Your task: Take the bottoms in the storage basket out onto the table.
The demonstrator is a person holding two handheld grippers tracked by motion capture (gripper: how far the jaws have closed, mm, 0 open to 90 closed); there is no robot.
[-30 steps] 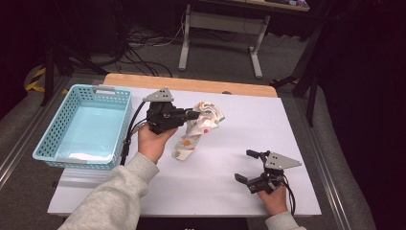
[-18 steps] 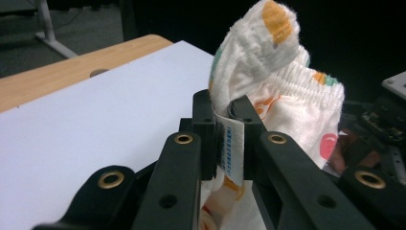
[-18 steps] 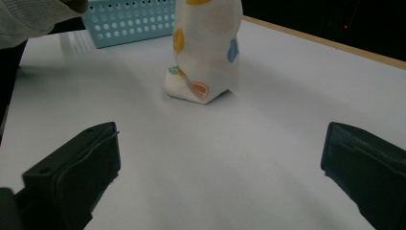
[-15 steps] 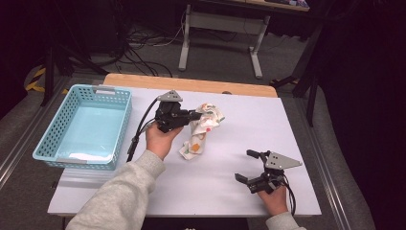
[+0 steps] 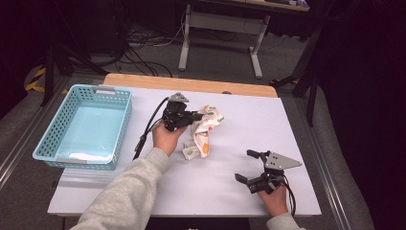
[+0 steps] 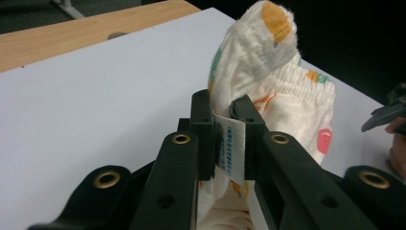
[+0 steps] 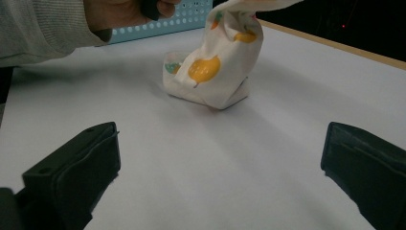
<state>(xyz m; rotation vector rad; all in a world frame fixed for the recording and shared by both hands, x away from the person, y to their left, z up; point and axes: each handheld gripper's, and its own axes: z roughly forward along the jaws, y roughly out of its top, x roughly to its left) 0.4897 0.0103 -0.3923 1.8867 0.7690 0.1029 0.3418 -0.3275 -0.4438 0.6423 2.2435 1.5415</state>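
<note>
At tabletop [image 5: 297, 124] centre, left tongs [image 5: 197, 115] pinch printed cloth [image 5: 205, 130] by its label, lower end resting on surface; right tongs [image 5: 249, 166], near right, spread w/ nothing between. Blue basket [image 5: 115, 98] far left.

A small white care label [image 6: 230, 148] sewn into the printed cloth [image 6: 268, 72] carries lines of blue print (too fine and blurred to read). It sits pinched between the jaws of the left gripper [image 6: 224, 111].
</note>
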